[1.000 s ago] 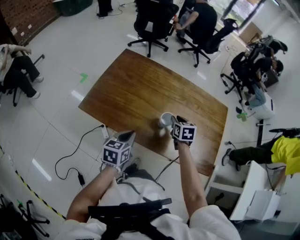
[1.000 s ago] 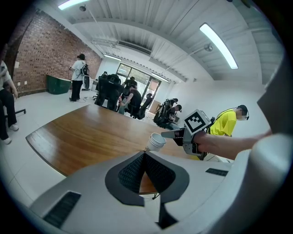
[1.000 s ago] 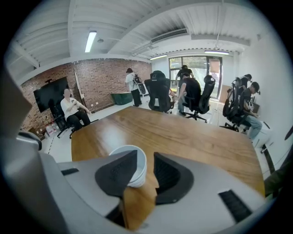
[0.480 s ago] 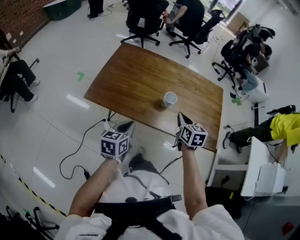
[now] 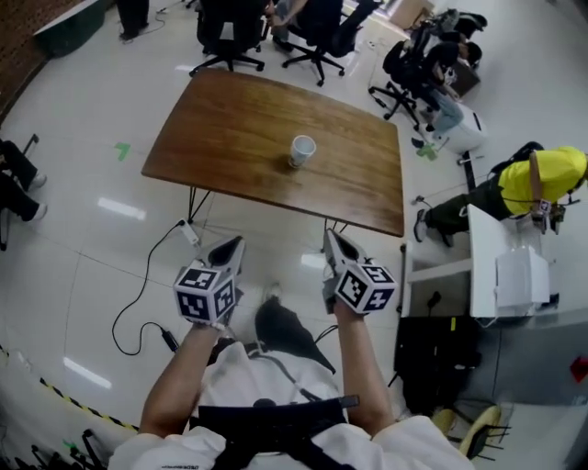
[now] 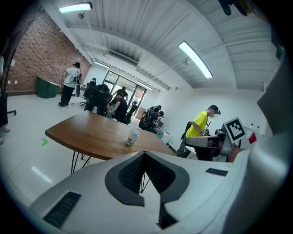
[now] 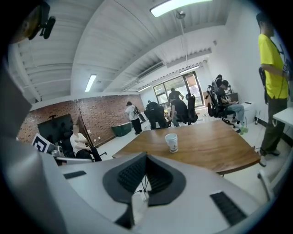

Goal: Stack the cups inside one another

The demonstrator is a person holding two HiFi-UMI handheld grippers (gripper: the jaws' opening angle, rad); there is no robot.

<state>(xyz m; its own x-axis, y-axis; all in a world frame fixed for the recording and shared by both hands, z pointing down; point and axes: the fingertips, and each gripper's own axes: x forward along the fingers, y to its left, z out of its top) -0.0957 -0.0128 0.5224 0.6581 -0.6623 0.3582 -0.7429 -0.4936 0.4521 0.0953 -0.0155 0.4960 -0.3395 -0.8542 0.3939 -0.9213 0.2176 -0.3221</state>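
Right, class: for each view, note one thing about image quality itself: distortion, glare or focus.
Head view: wide-angle bending curves the floor, where light glares in streaks beside the table. Left gripper view: fisheye with a dark round rim; the left hand-held gripper looms large, the cup small but sharp. Right gripper view: same round rim; the ceiling lamp is blown out white.

Operator: white short-sleeved shirt (image 5: 241, 372), black strap harness (image 5: 266, 418) across the front. Left gripper (image 5: 235, 244) and right gripper (image 5: 331, 237): pale grey shells, black ribbed pads (image 6: 132, 173), black-and-white marker cube (image 5: 204, 294) on each.
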